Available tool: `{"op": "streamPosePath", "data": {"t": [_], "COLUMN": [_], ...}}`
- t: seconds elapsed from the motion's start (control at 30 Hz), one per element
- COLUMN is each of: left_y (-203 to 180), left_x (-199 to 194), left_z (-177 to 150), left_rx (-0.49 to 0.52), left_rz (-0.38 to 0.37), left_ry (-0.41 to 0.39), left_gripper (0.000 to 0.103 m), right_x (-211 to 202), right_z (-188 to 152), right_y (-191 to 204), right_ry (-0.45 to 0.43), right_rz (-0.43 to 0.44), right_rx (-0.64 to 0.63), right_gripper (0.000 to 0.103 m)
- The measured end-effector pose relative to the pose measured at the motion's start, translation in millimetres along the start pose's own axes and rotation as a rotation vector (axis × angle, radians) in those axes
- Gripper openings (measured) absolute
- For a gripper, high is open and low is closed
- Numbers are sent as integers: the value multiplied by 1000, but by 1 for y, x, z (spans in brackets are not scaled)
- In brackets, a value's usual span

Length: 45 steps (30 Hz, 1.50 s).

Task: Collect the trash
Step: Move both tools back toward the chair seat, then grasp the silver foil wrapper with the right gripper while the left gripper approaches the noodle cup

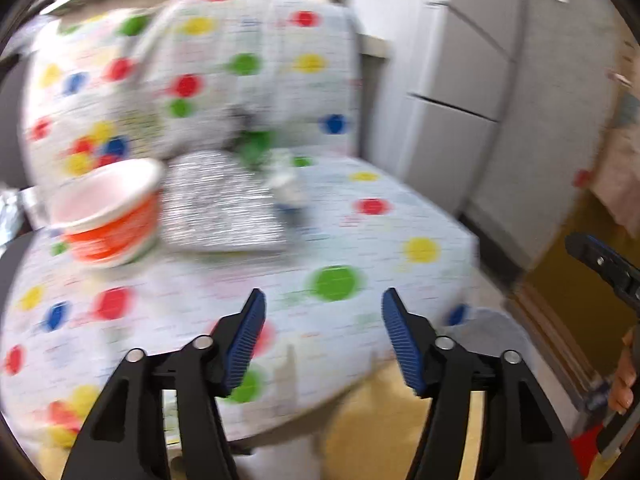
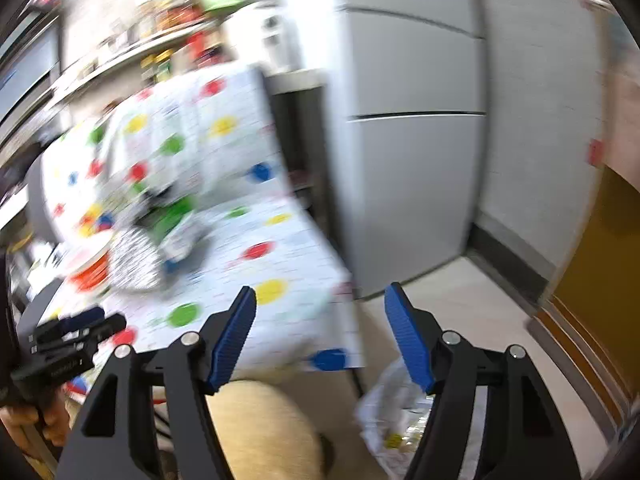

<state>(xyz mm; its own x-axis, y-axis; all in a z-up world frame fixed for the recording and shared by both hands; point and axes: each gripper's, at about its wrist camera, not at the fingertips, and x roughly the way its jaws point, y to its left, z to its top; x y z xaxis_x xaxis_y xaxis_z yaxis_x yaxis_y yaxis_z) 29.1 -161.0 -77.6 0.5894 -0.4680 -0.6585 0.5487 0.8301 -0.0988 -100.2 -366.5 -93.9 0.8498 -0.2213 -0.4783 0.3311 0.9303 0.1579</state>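
Observation:
Both views are motion-blurred. On a chair covered in a dotted cloth (image 1: 360, 240) lie an orange-and-white paper bowl (image 1: 110, 216), a silver foil packet (image 1: 222, 204), a small white-and-blue wrapper (image 1: 286, 186) and a green item (image 1: 256, 146). My left gripper (image 1: 324, 334) is open and empty, above the seat's front edge. My right gripper (image 2: 320, 338) is open and empty, off the chair's right front corner, above the floor. The bowl (image 2: 90, 270) and the foil packet (image 2: 134, 258) also show in the right wrist view. A white plastic bag (image 2: 394, 412) with trash lies on the floor under the right gripper.
A grey refrigerator (image 2: 408, 140) stands right of the chair. A shelf with jars (image 2: 152, 40) runs behind it. An ochre door (image 2: 600, 260) is at the right. The other gripper (image 1: 604, 268) shows at the left view's right edge. My trouser leg (image 2: 256, 428) is below.

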Motion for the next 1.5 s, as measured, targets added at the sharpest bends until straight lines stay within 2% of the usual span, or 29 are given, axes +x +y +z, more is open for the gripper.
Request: {"op": "streamPosePath", "data": {"t": [0.17, 0.3, 0.43, 0.53, 0.77, 0.93, 1.0, 1.03, 1.07, 1.2, 1.27, 1.3, 1.37, 1.4, 1.5], "left_y": [69, 110, 147, 173, 193, 200, 202, 204, 205, 209, 209, 208, 206, 207, 204], "left_x": [-22, -34, -36, -36, -27, -18, -15, -14, -14, -14, -16, -17, -19, -20, -24], "left_z": [-4, -7, -12, -13, -12, -11, -11, -12, -12, -13, -14, -14, -14, -13, -11], "left_rx": [-101, -168, -224, -272, -305, -309, -313, -315, -316, -330, -330, -328, -323, -322, -325], "left_rz": [151, 233, 330, 369, 375, 372, 372, 374, 374, 374, 373, 374, 378, 377, 379], "left_ry": [0, -1, 16, 26, 46, 58, 62, 65, 67, 72, 71, 69, 67, 66, 57], "left_gripper": [68, 68, 68, 68, 68, 68, 68, 68, 68, 68, 68, 68, 68, 68, 68], "right_x": [35, 65, 90, 111, 156, 196, 207, 212, 216, 227, 223, 217, 207, 200, 187], "right_z": [6, 9, 16, 20, 43, 56, 58, 59, 60, 55, 51, 49, 46, 45, 42], "right_y": [69, 110, 142, 161, 204, 214, 213, 213, 212, 215, 218, 219, 220, 219, 220], "right_ry": [35, 69, 84, 114, 120, 173, 182, 188, 192, 256, 246, 232, 208, 194, 171], "right_rz": [137, 226, 276, 326, 397, 382, 379, 394, 414, 513, 502, 489, 468, 463, 431], "right_rx": [-130, -205, -271, -292, -367, -366, -354, -347, -340, -338, -367, -390, -417, -428, -463], "right_gripper": [69, 69, 62, 57, 57, 57, 63, 70, 73, 76, 76, 74, 62, 61, 40]}}
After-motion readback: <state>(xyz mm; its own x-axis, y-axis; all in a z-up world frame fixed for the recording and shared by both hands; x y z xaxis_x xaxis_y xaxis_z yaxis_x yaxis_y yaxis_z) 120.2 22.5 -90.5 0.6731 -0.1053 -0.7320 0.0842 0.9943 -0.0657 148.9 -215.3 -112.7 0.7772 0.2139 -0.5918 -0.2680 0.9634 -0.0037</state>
